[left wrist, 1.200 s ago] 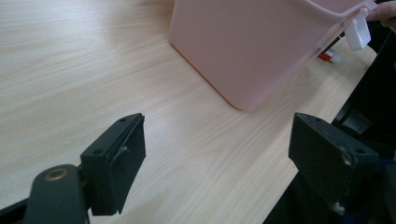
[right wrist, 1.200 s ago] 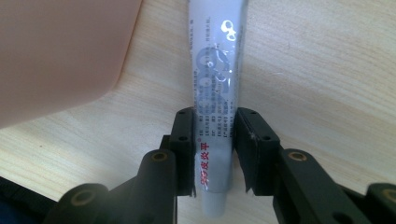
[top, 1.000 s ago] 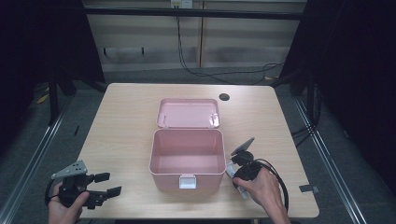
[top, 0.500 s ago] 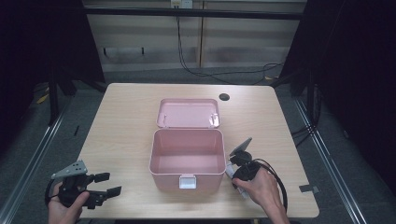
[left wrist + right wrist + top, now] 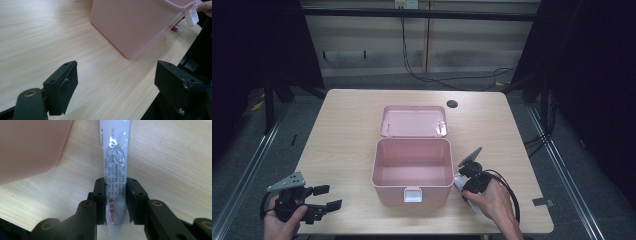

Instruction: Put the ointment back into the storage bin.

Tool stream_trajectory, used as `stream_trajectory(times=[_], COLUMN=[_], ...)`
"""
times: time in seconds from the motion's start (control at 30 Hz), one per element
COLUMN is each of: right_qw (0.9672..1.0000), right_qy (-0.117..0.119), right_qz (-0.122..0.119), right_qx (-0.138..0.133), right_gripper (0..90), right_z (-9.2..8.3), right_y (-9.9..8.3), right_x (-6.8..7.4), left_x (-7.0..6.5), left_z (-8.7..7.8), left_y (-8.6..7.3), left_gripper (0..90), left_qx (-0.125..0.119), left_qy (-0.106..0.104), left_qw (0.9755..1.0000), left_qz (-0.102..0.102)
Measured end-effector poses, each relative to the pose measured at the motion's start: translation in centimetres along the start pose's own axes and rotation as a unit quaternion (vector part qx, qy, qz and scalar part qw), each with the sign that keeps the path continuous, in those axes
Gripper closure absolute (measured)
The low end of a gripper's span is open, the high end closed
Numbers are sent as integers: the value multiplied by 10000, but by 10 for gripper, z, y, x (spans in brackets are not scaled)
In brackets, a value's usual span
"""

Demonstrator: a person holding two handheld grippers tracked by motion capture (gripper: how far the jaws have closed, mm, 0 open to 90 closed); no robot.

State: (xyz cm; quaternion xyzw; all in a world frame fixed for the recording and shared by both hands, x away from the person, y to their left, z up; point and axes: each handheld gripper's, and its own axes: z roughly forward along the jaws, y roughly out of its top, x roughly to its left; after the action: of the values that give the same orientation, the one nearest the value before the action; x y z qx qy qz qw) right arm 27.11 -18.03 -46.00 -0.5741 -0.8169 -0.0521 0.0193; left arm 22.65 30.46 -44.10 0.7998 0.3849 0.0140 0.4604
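Note:
An open pink box [image 5: 412,170] stands mid-table with its lid [image 5: 413,121] tilted back and a white latch [image 5: 412,194] on the front. A white tube with printed text [image 5: 116,170] lies on the table beside the box's right side; my right gripper [image 5: 115,200] is shut on it near its lower end. In the high view that gripper [image 5: 469,177] sits at the box's front right corner. My left gripper [image 5: 324,197] is open at the table's front left, with nothing between its jaws; the left gripper view shows the box's corner [image 5: 140,27] ahead of it.
A dark round hole [image 5: 452,104] is set in the tabletop [image 5: 342,130] at the back right. The table's front edge runs just under both hands. A cable [image 5: 507,192] loops from the right gripper.

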Motion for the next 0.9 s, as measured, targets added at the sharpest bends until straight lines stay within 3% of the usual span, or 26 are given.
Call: stream_trajectory(times=[0.9], right_qw=[9999], right_qy=[131], right_qz=[-92], right_qx=[40], right_gripper=[721], right_z=[-14], right_y=[-10], right_x=[-17], left_x=[-1], left_z=[0], left_y=[0], left_gripper=[188], left_qx=[-22], left_qy=[-13], left_qw=[10000], left_qz=[4])
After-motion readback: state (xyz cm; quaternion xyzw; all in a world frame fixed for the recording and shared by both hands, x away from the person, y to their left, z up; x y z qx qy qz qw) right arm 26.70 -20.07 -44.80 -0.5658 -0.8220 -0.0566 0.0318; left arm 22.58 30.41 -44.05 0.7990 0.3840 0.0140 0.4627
